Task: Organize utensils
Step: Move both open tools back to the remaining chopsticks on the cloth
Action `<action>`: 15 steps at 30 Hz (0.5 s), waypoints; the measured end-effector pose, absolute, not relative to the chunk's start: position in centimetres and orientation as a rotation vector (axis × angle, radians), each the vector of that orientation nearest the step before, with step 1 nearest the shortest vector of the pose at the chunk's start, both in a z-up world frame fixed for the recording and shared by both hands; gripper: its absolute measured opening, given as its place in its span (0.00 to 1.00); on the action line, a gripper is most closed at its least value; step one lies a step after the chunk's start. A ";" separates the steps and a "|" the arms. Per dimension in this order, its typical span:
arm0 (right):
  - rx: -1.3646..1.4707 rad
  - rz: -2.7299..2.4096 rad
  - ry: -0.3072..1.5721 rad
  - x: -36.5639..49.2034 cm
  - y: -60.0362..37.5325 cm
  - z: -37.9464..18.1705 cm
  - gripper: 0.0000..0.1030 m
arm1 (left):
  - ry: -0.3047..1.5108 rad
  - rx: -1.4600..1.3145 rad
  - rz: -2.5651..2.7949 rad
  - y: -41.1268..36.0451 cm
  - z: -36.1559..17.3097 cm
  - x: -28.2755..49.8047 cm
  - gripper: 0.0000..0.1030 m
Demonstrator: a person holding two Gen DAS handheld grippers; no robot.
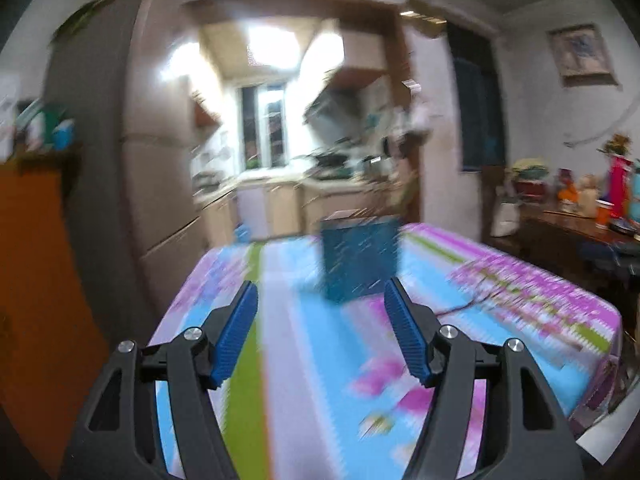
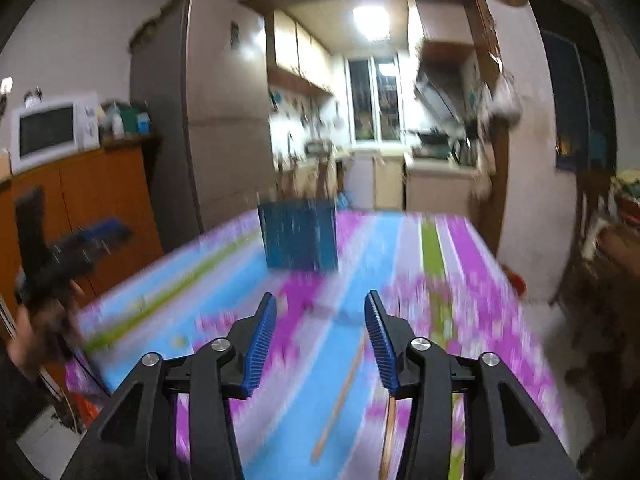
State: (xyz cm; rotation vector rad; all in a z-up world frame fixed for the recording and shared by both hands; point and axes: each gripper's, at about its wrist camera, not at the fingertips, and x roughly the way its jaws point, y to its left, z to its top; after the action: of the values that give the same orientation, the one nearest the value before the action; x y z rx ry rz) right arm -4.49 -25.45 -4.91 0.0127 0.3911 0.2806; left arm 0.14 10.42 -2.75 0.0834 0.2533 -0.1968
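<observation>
A blue perforated utensil holder [image 1: 359, 258] stands on the floral tablecloth [image 1: 304, 360], ahead of my left gripper [image 1: 320, 300], which is open and empty above the cloth. In the right wrist view the holder [image 2: 299, 238] stands near the table's far edge with stick-like utensils rising from it, blurred. My right gripper [image 2: 320, 316] is open and empty. Two wooden chopsticks [image 2: 340, 400] lie on the cloth [image 2: 460, 320] just below and between its fingers. The left gripper [image 2: 72, 248] shows at the left, held in a hand.
Both views are motion-blurred. A fridge [image 2: 208, 112] and an orange cabinet [image 2: 80, 200] with a microwave [image 2: 48, 132] stand left of the table. A dark sideboard [image 1: 580, 232] with bottles and clutter stands at the right. The kitchen lies beyond the table.
</observation>
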 end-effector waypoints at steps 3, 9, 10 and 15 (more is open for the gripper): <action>0.029 0.277 0.412 -5.4 -24.6 -7.2 0.44 | 0.321 0.066 -0.106 13.8 -5.8 -1.3 0.61; 0.054 0.297 0.462 -6.2 -22.7 -9.7 0.44 | 0.492 0.054 -0.071 16.7 -11.2 -2.0 0.61; 0.049 0.298 0.460 -6.0 -22.2 -9.5 0.44 | 0.508 0.052 -0.091 16.7 -11.7 -1.9 0.61; 0.014 0.283 0.435 -6.7 -21.7 -9.2 0.44 | 0.503 0.084 -0.147 14.8 -13.0 -3.0 0.43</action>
State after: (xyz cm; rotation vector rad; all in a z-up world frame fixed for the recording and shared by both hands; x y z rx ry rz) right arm -6.70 -21.69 -9.25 0.0144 0.4352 0.2828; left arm -2.96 14.81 -12.99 0.0842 0.5032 -0.1470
